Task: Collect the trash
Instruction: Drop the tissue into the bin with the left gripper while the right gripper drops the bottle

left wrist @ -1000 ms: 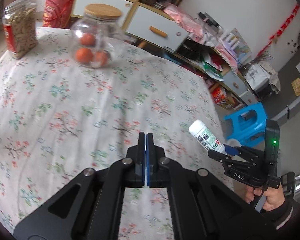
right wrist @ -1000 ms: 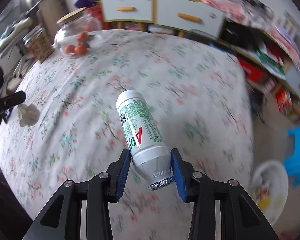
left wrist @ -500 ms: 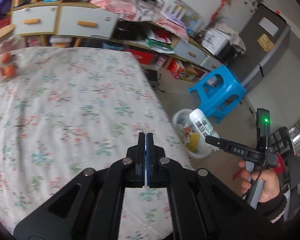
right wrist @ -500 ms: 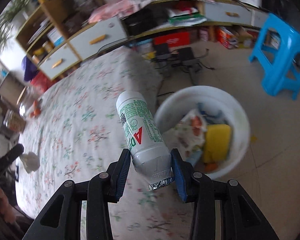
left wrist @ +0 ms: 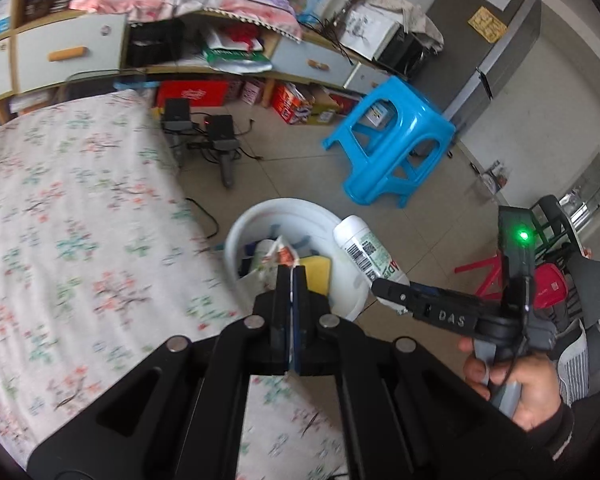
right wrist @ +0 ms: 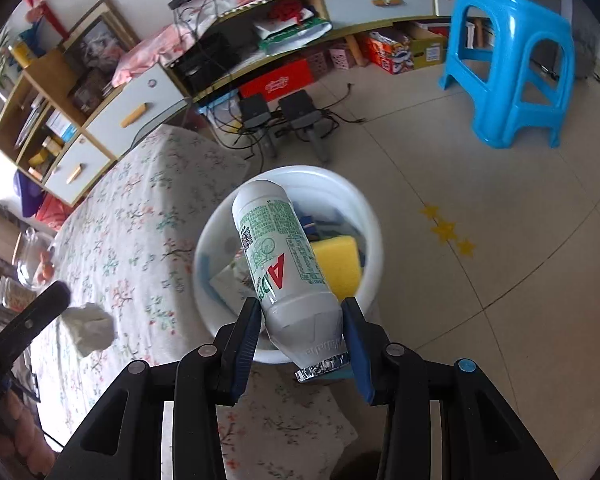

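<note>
White floral cloth covers the table point(right wrist: 112, 248) on the left, where a crumpled tissue point(right wrist: 90, 328) lies near the edge, not yet collected. Just right of the table edge, down on the floor, stands a white bin point(right wrist: 374, 240) that already holds a yellow sponge point(right wrist: 338, 264) and wrappers. The left gripper point(left wrist: 291, 276) has its fingers pressed together on nothing, and points over the table edge toward the bin. The right gripper point(right wrist: 300, 320) pinches a white bottle point(right wrist: 284, 256) near its foil-capped neck, base tilted up and away, hanging above the bin's opening. A blue stool point(right wrist: 508, 64) stands well apart at far right. The drop-off step looks to be in hand; next the right fingers should spread so the bottle falls inside, then the tissue remains.
</note>
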